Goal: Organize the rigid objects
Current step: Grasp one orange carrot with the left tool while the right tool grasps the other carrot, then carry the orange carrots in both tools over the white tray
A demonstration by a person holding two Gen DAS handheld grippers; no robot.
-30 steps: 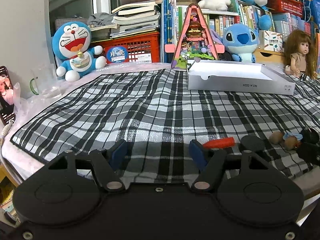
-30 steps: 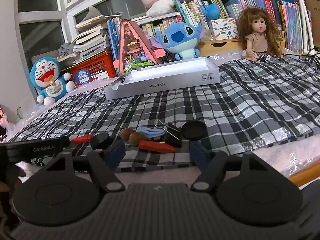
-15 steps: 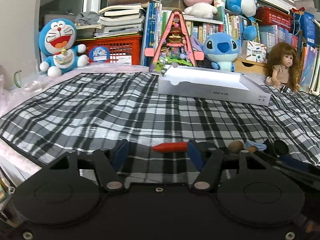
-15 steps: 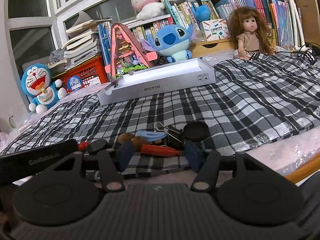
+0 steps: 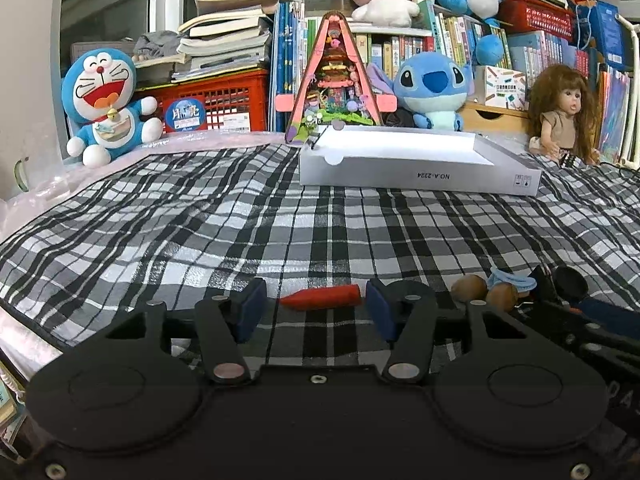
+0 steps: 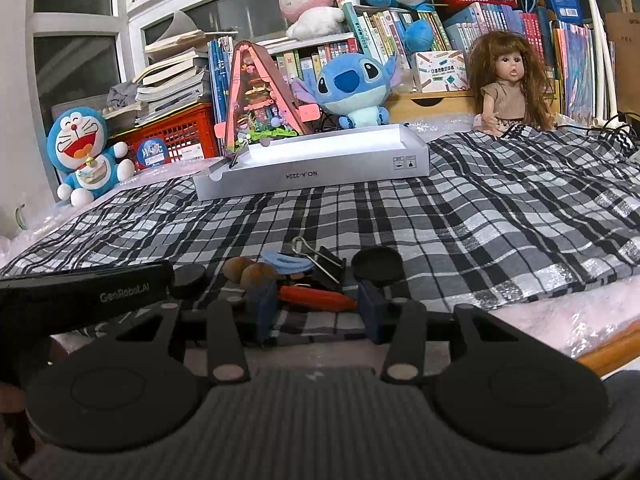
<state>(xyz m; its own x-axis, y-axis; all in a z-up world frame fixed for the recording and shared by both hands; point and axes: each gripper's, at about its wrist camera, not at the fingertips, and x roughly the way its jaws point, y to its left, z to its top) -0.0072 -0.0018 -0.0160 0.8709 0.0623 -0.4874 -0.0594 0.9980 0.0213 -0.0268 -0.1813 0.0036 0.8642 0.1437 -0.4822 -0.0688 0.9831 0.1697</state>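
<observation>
A red stick-shaped object point(image 5: 320, 296) lies on the plaid cloth between the open fingers of my left gripper point(image 5: 316, 310). My right gripper point(image 6: 318, 308) is open, with a second red stick point(image 6: 316, 297) lying between its fingers. Just beyond it sit two brown nuts point(image 6: 250, 272), a blue clip point(image 6: 286, 261), a black binder clip point(image 6: 326, 266) and two black round caps point(image 6: 378, 264). The nuts point(image 5: 480, 291) also show at the right of the left wrist view. A shallow white box point(image 5: 412, 160) stands open at the back of the cloth.
Doraemon plush point(image 5: 106, 100), a triangular toy house point(image 5: 336, 80), Stitch plush point(image 5: 434, 88) and a doll point(image 5: 566, 112) line the back, before books and red crates. The left gripper's body point(image 6: 80, 292) lies at the right view's left. The cloth's front edge is near.
My left gripper has swung right so the red stick now lies centred between its fingers. My right gripper has edged forward to the second red stick.
</observation>
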